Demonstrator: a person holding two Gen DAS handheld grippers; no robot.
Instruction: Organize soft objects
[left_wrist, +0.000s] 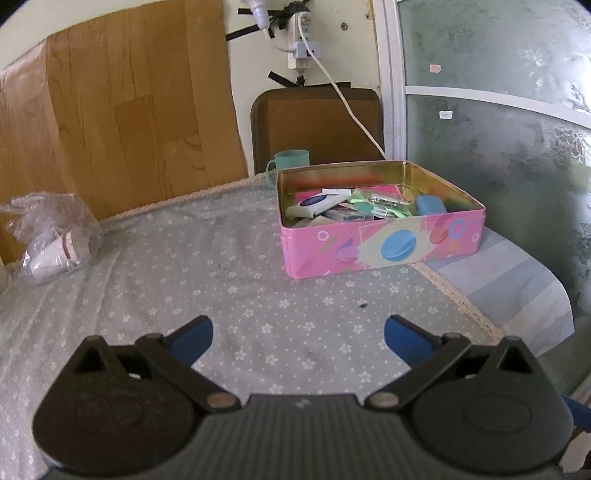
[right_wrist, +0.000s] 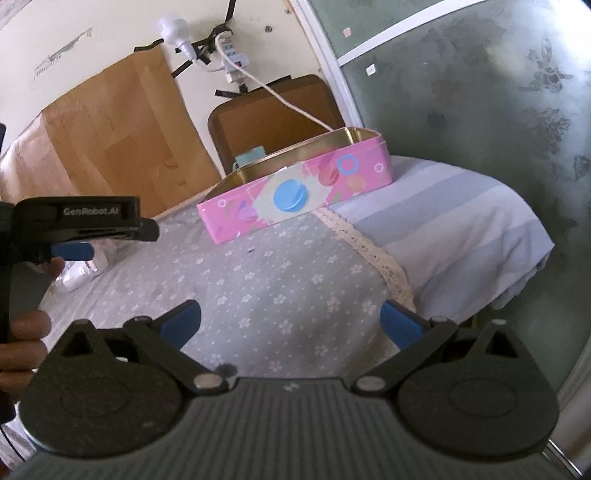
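So, a pink tin (left_wrist: 384, 243) with a blue macaron printed on its side is seen sitting open on the bed (left_wrist: 221, 295), toward the far right of the grey flowered sheet, just where the lace trim meets a blue striped cloth (left_wrist: 509, 280); its gold inside is packed with small soft packets, among them a white pack with a dark blue oval (left_wrist: 314, 205), a light blue pad (left_wrist: 430, 205) and some green wrappers (left_wrist: 369, 206); the rest of the pile is too jumbled to be told apart. From the right wrist view only the tin's outer wall and rim are shown, so the contents are hidden there. A crumpled clear plastic bag (left_wrist: 55, 236) is parked at the far left of the bed, its contents blurry; a teal cup (left_wrist: 290, 160) is half hidden behind the tin. The left gripper (left_wrist: 298, 334) is held low over the sheet, pointed at the tin, jaws spread wide with nothing between them; the right gripper (right_wrist: 290, 321) is posed the same way, jaws wide apart and empty; at the left edge of the right view the left gripper is seen side-on, gripped by a hand (right_wrist: 22, 343) that is cut off by the frame.
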